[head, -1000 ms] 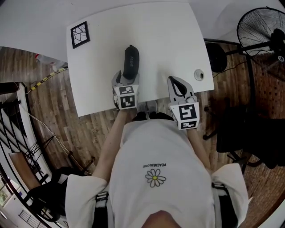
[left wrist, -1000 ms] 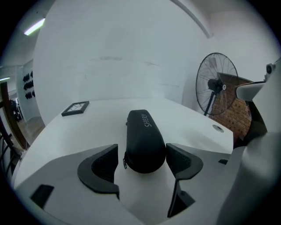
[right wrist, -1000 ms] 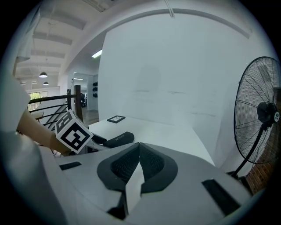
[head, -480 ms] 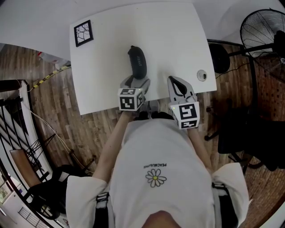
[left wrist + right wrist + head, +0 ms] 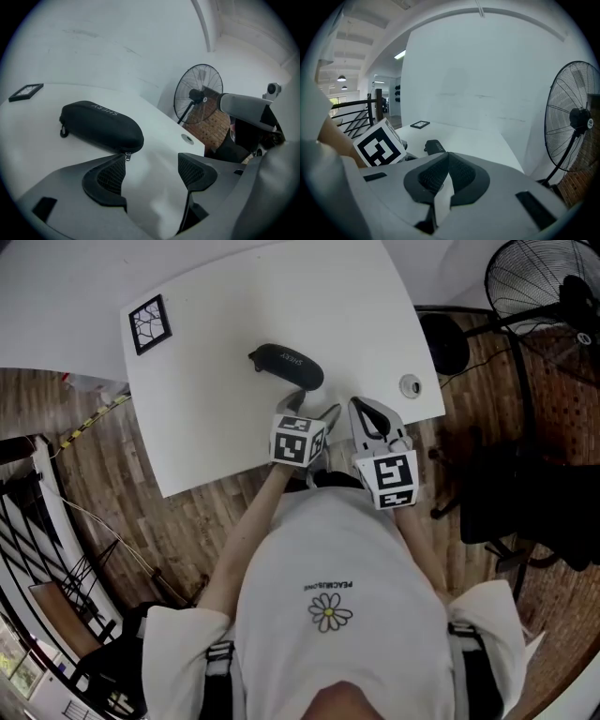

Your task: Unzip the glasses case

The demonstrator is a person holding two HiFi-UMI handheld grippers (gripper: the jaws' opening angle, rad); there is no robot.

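Note:
The black glasses case (image 5: pixel 286 366) lies crosswise on the white table (image 5: pixel 225 418), zipped shut. Its zipper pull (image 5: pixel 126 156) hangs at the end nearest me. My left gripper (image 5: pixel 312 407) stands open just behind that end. In the left gripper view the case (image 5: pixel 101 125) sits ahead of the left pad (image 5: pixel 105 176), with the pull right beside it. Nothing lies between the jaws of the left gripper (image 5: pixel 150 171). My right gripper (image 5: pixel 362 409) rests at the table's front edge, right of the left one, shut on nothing. In the right gripper view, the right gripper (image 5: pixel 447 174) has its pads pressed together, and the case (image 5: pixel 435 146) shows beyond them.
A black-framed marker plate (image 5: pixel 150 322) lies at the table's far left corner. A round grommet (image 5: pixel 410 385) sits near the right edge. A standing fan (image 5: pixel 548 296) and a dark chair (image 5: pixel 525 512) are off to the right. A railing (image 5: pixel 351 122) runs on the left.
The case has swung from pointing away from me to lying crosswise. My left gripper has shifted right, towards the right gripper, and turned. The right gripper has kept still.

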